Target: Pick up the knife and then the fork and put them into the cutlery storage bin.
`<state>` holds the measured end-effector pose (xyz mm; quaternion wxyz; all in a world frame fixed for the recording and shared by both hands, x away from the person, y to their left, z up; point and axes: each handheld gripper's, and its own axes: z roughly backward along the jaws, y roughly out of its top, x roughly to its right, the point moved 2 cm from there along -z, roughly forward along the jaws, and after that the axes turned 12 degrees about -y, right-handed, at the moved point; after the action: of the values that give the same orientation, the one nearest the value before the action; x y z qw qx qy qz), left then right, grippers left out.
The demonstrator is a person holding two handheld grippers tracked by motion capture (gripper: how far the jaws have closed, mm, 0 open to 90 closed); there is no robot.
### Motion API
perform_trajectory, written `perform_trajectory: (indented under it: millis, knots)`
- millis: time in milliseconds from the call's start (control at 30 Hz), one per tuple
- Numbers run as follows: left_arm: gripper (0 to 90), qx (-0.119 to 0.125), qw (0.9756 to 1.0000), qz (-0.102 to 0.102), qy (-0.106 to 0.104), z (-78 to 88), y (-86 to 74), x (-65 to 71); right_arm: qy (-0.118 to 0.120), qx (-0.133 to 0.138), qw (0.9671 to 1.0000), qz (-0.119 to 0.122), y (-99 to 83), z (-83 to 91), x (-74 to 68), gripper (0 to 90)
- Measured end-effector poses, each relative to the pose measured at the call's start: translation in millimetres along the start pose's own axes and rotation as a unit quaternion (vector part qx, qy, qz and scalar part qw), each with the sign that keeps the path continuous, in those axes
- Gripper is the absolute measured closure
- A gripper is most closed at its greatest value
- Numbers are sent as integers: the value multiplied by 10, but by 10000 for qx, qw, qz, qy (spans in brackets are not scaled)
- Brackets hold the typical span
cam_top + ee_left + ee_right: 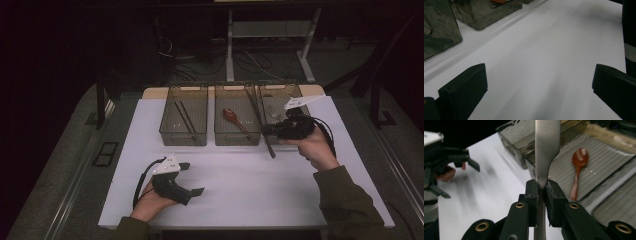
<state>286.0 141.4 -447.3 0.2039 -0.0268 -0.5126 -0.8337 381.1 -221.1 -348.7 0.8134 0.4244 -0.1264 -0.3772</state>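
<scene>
The knife (547, 150) is cut off at the right gripper view's top edge.

Dim room, dark beyond the white table (240, 195), which catches soft overhead light (faint shadows under each tray); motion blur smears the surface left of the right gripper's fingers (532, 195).

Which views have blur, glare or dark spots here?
High view: surroundings nearly black, only the white table well lit, picture soft. Left gripper view: broad soft shadows on the table, bins at the top show wavy reflections. Right gripper view: the knife held in the right gripper is close and washed out, table streaked with motion blur, the spoon has small glints.
</scene>
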Motion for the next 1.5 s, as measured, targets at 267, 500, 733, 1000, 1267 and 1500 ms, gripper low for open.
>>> perform_trajectory:
  millis: [267,500,733,1000,1267,1500]
  knots:
    - [0,4,10000,3,-8,-11,2,1,-246,382,9989,-141,82,180,128,795]
    - [0,22,10000,27,-9,-7,3,5,-653,611,9956,-289,230,324,343,795]
    - [0,0,10000,18,-8,-12,2,8,-1223,592,9902,-307,342,299,596,794]
    - [0,-1,10000,13,-17,-13,5,5,-1567,473,9854,-470,362,202,866,795]
    - [0,-18,10000,-5,-17,-10,7,10,-1777,170,9828,-477,245,22,1037,794]
    - [0,10,10000,4,-26,-9,4,17,-1862,-142,9810,-535,96,-104,1132,794]
